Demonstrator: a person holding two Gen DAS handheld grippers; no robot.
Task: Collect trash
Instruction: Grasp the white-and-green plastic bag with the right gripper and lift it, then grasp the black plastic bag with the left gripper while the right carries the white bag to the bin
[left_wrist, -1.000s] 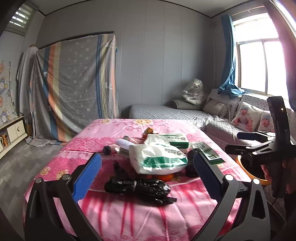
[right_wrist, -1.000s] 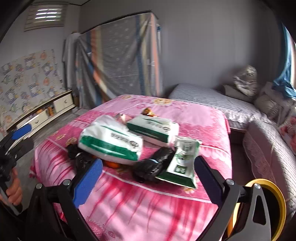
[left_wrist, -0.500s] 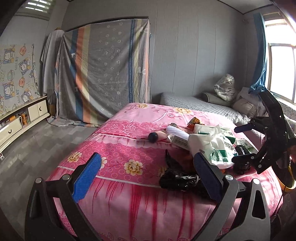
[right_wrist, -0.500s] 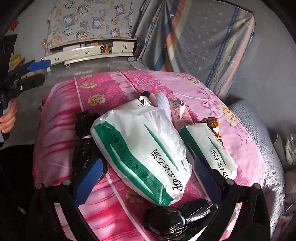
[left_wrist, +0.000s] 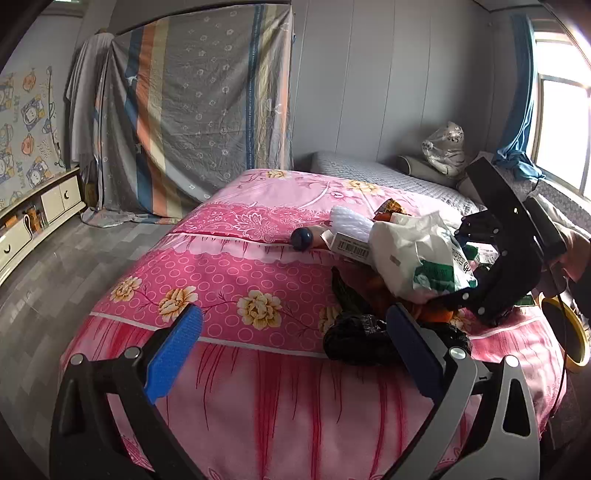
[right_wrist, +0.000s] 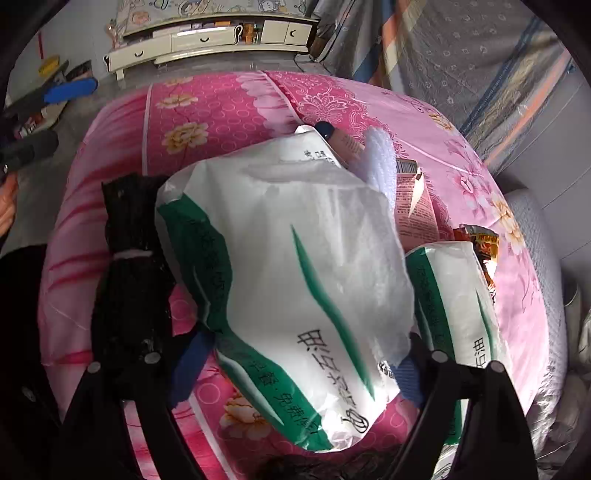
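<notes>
Pink floral bedspread (left_wrist: 229, 280) covering a bed, with a heap of trash at its near end. Principal item: a large crumpled white plastic bag with green bands and printed characters (right_wrist: 295, 266), lying across the middle of the heap. To its left in the right wrist view, touching it, a black plastic bag tied with a pale band (right_wrist: 129, 266). To its right, a smaller white-and-green plastic packet (right_wrist: 454, 295), partly under the large bag's edge, with an orange-brown snack wrapper (right_wrist: 480, 243) just beyond. Behind the large bag: a pink tube with a dark blue round cap (right_wrist: 340, 138), a white ribbed foam sleeve (right_wrist: 380, 162), and a pink printed carton (right_wrist: 413, 199). Right gripper (right_wrist: 295, 369): tilted steeply down over the heap, its blue-padded jaws closing, with the lower end of the large white bag between them; whether the pads already press on it cannot be told. Left gripper (left_wrist: 291, 350): held short of the bed's near edge, jaws wide apart and holding nothing, its right pad just in front of the black bag.
</notes>
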